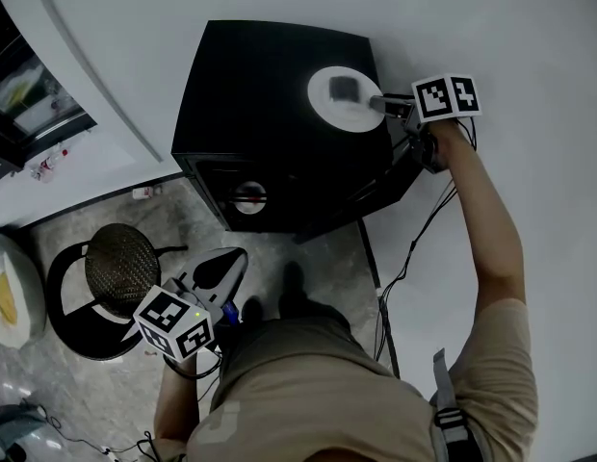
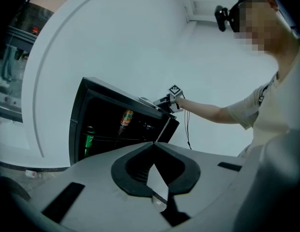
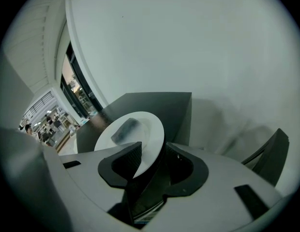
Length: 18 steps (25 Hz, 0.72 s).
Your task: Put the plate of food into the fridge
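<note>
While the right gripper [image 3: 151,161] stands with its jaws apart around the right rim of the plate [image 3: 149,129], not clamped, the plate of food lies just left of it on top of the fridge [image 1: 250,94]. The left gripper [image 1: 220,269], closed and empty, hangs well apart near the fridge's open front.

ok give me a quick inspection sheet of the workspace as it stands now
surface: black fridge top, carries only the plate
job's things: white plate with a dark piece of food sits on the fridge top; fridge door stands open, bottles inside
clutter: small item on the floor by the wall, too small to tell
grippers: right gripper open, plate rim between its jaws; left gripper shut, empty, held low
cables: black cable runs down from the right gripper towards the floor
surroundings: round black stool, white wall, stone floor
</note>
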### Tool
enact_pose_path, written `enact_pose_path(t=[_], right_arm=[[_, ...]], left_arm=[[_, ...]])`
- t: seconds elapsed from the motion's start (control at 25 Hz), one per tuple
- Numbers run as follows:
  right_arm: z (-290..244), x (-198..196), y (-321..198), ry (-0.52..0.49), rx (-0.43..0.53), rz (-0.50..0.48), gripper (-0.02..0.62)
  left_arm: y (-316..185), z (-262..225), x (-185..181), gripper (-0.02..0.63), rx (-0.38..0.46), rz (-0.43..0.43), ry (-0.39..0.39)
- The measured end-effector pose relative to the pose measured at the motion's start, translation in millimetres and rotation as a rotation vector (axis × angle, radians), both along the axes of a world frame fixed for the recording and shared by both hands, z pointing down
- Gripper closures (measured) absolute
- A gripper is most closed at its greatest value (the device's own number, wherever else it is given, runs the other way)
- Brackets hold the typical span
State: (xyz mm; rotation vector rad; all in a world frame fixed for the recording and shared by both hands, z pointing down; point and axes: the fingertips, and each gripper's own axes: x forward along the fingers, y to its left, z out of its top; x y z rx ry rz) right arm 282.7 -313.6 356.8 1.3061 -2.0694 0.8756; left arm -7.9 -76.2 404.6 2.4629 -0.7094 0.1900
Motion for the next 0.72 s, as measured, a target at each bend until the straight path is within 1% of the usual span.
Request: enact_pose_path(t=[0.08,0.32,0.44,0.52,0.72], right_arm=[[-1.5,2.9,1.2,-0.009,0.009,0.013,0.456],[-1.5,16.5,5.3,-0.035,-0.009,0.038,0.469],[-1.2,17.7,8.0,-0.052,-0.019,0.034,0.469],[0.3,18.2,8.4,-0.069,-0.047,0.029,0.469],[4.7,15.6,7.6,-0.13,-0.151,0.001,0.469]], left_arm=[[0.1,0.4,1.1,0.595,-0.001,0.005,0.0],[-0.2,3.5,6.2,0.595,-0.007,0.012,0.007],[0.4,4.2,9.5,0.595,-0.01,0.019,0.01],[0.3,4.2,11.1,0.595,-0.01,0.023,0.009],[-1.3,3.7,12.3,0.595,-0.011,0.022,0.006]])
